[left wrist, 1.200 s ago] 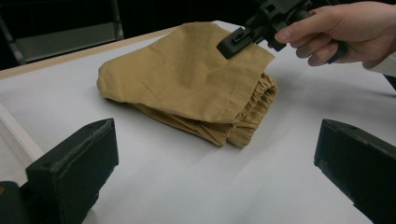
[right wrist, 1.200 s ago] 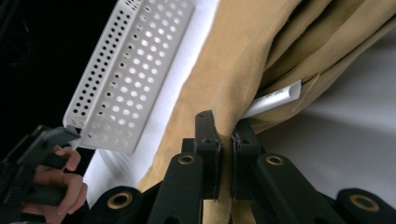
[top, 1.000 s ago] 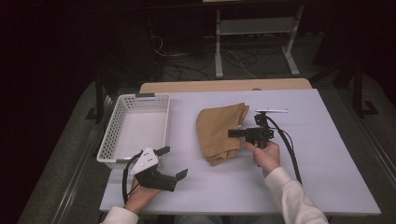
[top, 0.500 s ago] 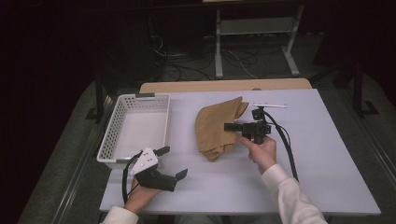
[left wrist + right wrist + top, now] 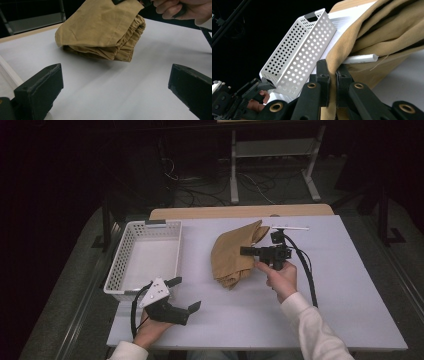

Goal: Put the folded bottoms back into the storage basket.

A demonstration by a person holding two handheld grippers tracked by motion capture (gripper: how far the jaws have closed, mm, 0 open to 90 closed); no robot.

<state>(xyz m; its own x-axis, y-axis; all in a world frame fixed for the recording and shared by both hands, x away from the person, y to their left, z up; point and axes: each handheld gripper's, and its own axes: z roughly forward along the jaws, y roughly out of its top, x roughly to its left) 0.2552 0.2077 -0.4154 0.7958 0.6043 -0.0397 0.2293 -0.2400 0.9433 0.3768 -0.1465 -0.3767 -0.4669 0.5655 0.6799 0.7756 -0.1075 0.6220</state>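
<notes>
High view: the right hand-held gripper (image 5: 246,251) is clamped on the folded tan cloth (image 5: 232,255) at mid-desk; the white basket (image 5: 125,265) lies to its left.

Left gripper view: the left hand-held gripper (image 5: 115,87) gapes, holding nothing, cloth beyond.

Right gripper view: jaws pinch a cloth edge.

basket (image 5: 145,257) — table's (image 5: 350,290) left | cloth (image 5: 232,255) — table's middle, right of basket | left tool (image 5: 182,295) before basket

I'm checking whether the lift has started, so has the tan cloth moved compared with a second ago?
Yes. The tan cloth, pinched by the right gripper, has drawn leftward toward the white basket, its gripped edge raised off the table.
</notes>
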